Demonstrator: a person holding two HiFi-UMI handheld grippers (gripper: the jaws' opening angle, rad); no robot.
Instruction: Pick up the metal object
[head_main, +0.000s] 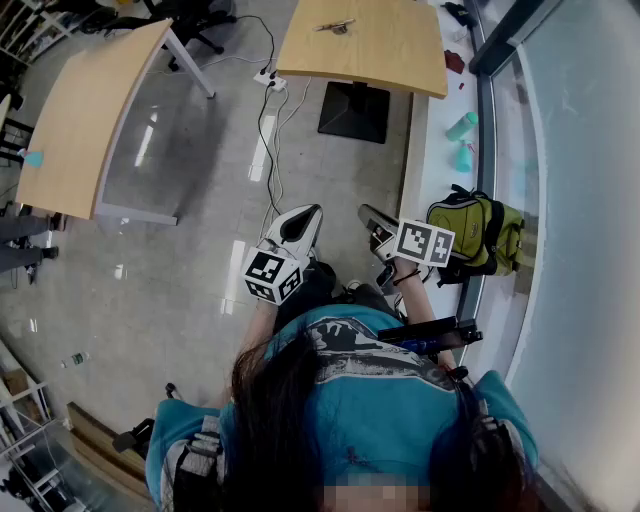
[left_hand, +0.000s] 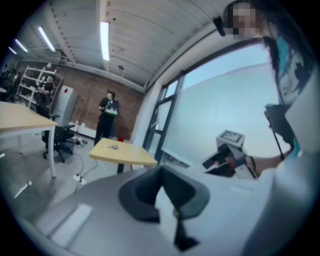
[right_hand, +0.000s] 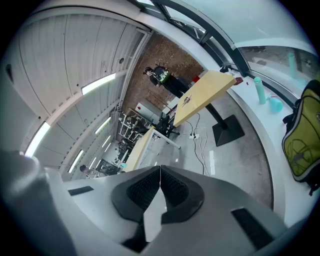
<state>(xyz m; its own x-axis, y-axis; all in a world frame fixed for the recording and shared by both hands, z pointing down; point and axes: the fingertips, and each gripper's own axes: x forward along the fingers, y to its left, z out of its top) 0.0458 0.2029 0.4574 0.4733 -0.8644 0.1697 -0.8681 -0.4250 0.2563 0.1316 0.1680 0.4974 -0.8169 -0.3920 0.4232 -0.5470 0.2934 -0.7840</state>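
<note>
The metal object (head_main: 336, 26) is a small grey piece lying on the far wooden table (head_main: 400, 60), well ahead of both grippers. It shows tiny in the left gripper view (left_hand: 114, 147) and in the right gripper view (right_hand: 187, 100). My left gripper (head_main: 305, 212) is held in the air over the floor, jaws shut with nothing between them (left_hand: 161, 172). Beside it, my right gripper (head_main: 366, 213) is also shut and empty (right_hand: 160, 172). From the left gripper view, the right gripper (left_hand: 220, 162) appears off to the right.
A second wooden table (head_main: 80, 120) stands at the left. Cables and a power strip (head_main: 268, 80) lie on the floor by the far table's black base (head_main: 354, 110). A green backpack (head_main: 480, 232) and teal bottles (head_main: 462, 127) sit on the window ledge. A person (left_hand: 107, 117) stands far off.
</note>
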